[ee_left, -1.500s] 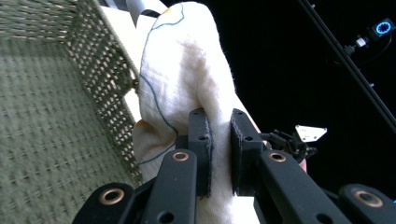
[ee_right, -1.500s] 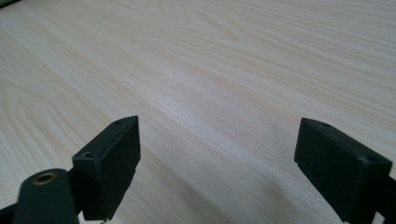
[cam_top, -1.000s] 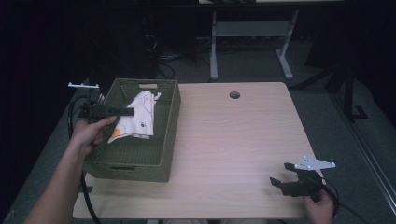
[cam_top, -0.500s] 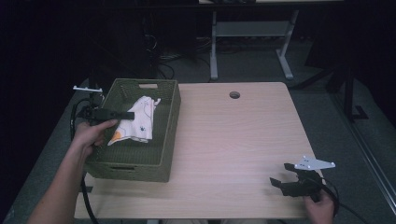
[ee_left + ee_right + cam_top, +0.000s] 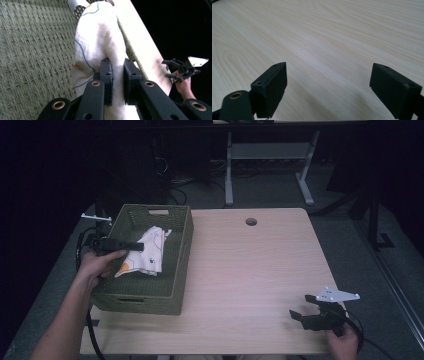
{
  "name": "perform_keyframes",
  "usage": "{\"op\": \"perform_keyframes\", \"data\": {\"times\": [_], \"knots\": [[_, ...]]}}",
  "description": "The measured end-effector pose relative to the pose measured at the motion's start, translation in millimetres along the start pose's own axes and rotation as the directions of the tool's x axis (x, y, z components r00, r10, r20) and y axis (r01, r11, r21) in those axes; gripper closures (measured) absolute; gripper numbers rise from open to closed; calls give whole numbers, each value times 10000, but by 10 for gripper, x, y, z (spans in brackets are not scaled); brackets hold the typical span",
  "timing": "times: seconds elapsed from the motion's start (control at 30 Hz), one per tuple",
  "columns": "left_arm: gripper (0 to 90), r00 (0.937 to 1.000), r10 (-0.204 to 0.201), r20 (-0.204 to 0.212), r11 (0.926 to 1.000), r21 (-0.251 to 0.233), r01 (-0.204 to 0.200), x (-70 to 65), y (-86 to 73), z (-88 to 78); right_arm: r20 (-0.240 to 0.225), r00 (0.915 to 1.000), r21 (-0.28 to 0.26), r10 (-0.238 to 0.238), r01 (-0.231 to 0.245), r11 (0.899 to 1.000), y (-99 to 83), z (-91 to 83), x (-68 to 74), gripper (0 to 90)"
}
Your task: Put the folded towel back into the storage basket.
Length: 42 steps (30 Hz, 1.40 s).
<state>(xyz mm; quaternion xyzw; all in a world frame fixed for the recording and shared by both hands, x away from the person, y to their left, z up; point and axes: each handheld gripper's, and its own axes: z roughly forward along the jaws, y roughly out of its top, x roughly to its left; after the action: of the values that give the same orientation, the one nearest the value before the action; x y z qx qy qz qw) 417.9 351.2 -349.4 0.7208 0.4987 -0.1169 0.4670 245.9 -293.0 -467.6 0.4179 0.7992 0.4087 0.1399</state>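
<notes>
A white cloth (image 5: 148, 253) with orange and blue marks lies bunched in a green woven basket (image 5: 183, 251) on the left of the table. My left gripper (image 5: 139, 247) reaches in over the basket's left rim and is shut on a fold of the cloth (image 5: 99, 37), pinched between its pads (image 5: 106, 75). The basket's woven floor (image 5: 30, 50) shows beneath. My right gripper (image 5: 300, 306) rests low at the table's front right corner, open, with bare wood (image 5: 324, 37) between its jaws and nothing held.
The light wooden table (image 5: 250, 270) has a round cable hole (image 5: 251, 221) near its far edge. Beyond it stand a white desk frame (image 5: 265, 160) and cables on the dark floor. The right gripper (image 5: 178, 68) appears far off in the left gripper view.
My left gripper has shifted slightly nearer and lower over the basket, still holding the cloth. The right gripper has stayed put.
</notes>
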Motion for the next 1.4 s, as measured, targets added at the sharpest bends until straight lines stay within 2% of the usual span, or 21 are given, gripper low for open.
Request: {"op": "perform_keyframes", "data": {"times": [0.27, 0.37, 0.4, 0.43, 0.47, 0.5, 0.53, 0.83, 1.17, 1.4], "knots": [[813, 9996, 104, -274, 9992, 380, -94, 23, 1, 45, 18, 10000, -32, 73, -73, 10000, -2, -9, -15, 140], [810, 9988, 292, -405, 9982, 542, -270, 31, 10, 56, 28, 10000, -38, 80, -80, 10000, -3, -12, -16, 140], [810, 9973, 415, -603, 9975, 599, -379, 27, 24, 56, 28, 10000, -38, 80, -80, 10000, -3, -12, -16, 140], [718, 9903, 782, -1147, 9957, 578, -719, 6, 53, 45, 29, 10000, -29, 71, -71, 10000, -4, -10, -15, 140], [650, 9903, 782, -1147, 9957, 578, -719, 6, 53, 45, 29, 10000, -29, 71, -71, 10000, -4, -10, -15, 140], [622, 9848, 857, -1508, 9956, 497, -791, -4, 83, 32, 31, 10000, -30, 77, -77, 10000, -4, -11, -13, 140], [606, 9842, 845, -1556, 9958, 471, -780, -9, 92, 31, 27, 10000, -33, 79, -79, 10000, -5, -12, -12, 141], [608, 9858, 789, -1479, 9945, 807, -675, 0, 57, 145, 6, 10000, -41, 37, -37, 10000, -7, -14, -9, 140], [614, 9879, 703, -1386, 9962, 599, -625, -40, 9, 146, -64, 10000, 15, -65, 65, 10000, -6, -7, 3, 140], [617, 9876, 761, -1375, 9946, 812, -653, -86, -3, 244, -140, 9998, 51, -166, 167, 9998, -7, -4, 12, 140]]}}
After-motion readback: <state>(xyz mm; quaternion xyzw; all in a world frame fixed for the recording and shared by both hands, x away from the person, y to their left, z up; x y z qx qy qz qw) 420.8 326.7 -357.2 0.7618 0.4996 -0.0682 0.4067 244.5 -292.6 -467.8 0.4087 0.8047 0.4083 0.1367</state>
